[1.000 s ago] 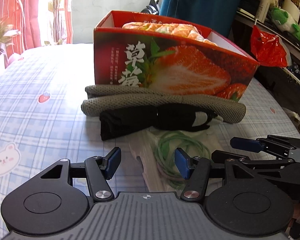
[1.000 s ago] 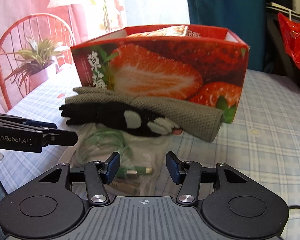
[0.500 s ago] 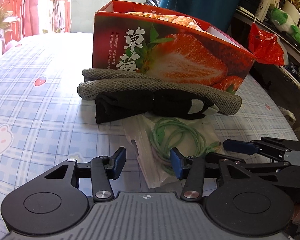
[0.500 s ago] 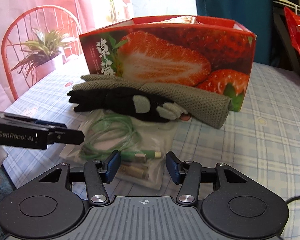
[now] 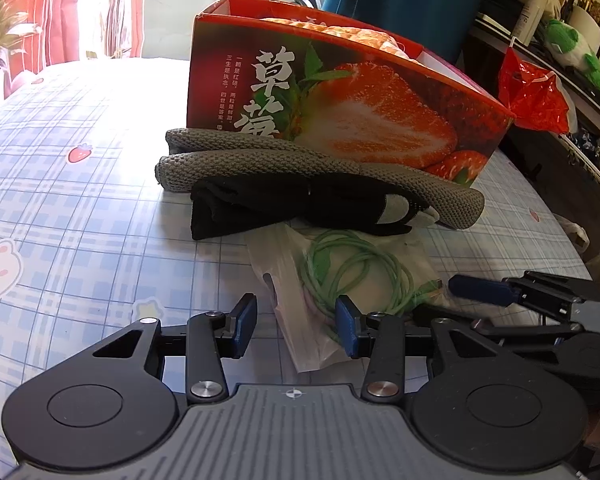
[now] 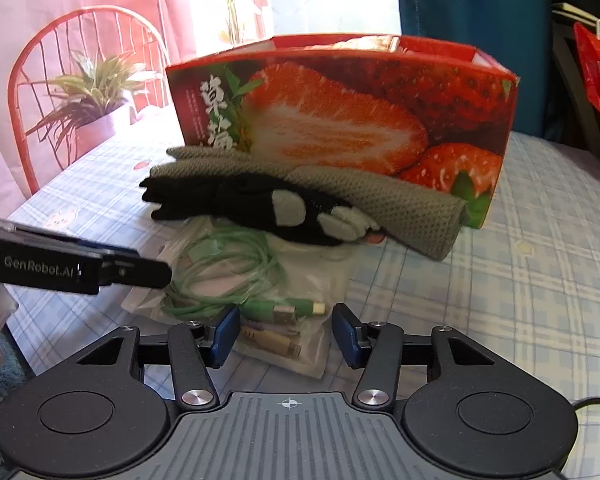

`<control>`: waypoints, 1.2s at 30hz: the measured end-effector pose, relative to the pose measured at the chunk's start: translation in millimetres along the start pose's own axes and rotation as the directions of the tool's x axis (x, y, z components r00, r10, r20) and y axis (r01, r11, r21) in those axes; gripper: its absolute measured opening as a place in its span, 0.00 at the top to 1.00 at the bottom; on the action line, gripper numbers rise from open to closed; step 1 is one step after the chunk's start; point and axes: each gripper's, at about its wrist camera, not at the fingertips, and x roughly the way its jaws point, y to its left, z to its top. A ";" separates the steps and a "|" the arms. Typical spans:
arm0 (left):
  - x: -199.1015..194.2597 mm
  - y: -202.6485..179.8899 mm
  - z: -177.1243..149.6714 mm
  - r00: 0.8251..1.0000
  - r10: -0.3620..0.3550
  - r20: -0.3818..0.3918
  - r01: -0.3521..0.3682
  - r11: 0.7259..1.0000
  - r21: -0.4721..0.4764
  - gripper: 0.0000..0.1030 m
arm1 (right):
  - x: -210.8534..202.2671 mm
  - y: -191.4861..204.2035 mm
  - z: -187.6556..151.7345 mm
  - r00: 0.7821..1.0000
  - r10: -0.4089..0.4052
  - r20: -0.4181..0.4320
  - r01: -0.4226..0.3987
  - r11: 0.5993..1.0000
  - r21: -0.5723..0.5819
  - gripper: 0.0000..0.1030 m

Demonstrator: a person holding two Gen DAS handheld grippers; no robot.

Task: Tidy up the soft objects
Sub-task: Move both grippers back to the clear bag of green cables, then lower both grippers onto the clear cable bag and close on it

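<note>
Cable bag (image 5: 340,280) lay on the surface (image 5: 80,208), in front of the black glove (image 5: 292,204). Left gripper (image 5: 296,324) had just been narrowing around its near edge, not yet pinching. Right gripper (image 6: 286,334) sat half-open over the plugs. A pickup looked imminent.

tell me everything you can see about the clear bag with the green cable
The clear bag is thin, crinkled plastic lying flat on the checked tablecloth, just in front of the black glove. Inside sits a coiled pale green cable with a green plug, plus two beige plugs near the bag's front edge. Its near end lies between the open right tongs; the pads do not press it.
</note>
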 end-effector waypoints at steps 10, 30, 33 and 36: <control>2.1 -0.2 -1.0 1.000 -0.008 -0.003 0.008 1.000 -0.007 0.56 | 7.9 -0.6 5.9 1.000 -0.006 0.008 0.006 0.999 -0.032 0.48; 41.7 -9.1 41.3 0.998 -0.043 -0.050 0.045 0.998 0.041 0.51 | 10.2 2.1 2.3 1.000 0.006 -0.025 -0.007 0.999 -0.053 0.45; 44.2 -13.3 41.7 0.999 -0.030 -0.041 0.033 0.996 0.077 0.51 | 10.8 1.8 2.4 1.000 0.007 -0.025 -0.009 0.998 -0.058 0.45; 45.1 -15.1 41.7 0.999 -0.024 -0.031 0.027 0.996 0.087 0.51 | 10.6 1.8 1.9 1.000 0.008 -0.024 -0.009 0.998 -0.057 0.45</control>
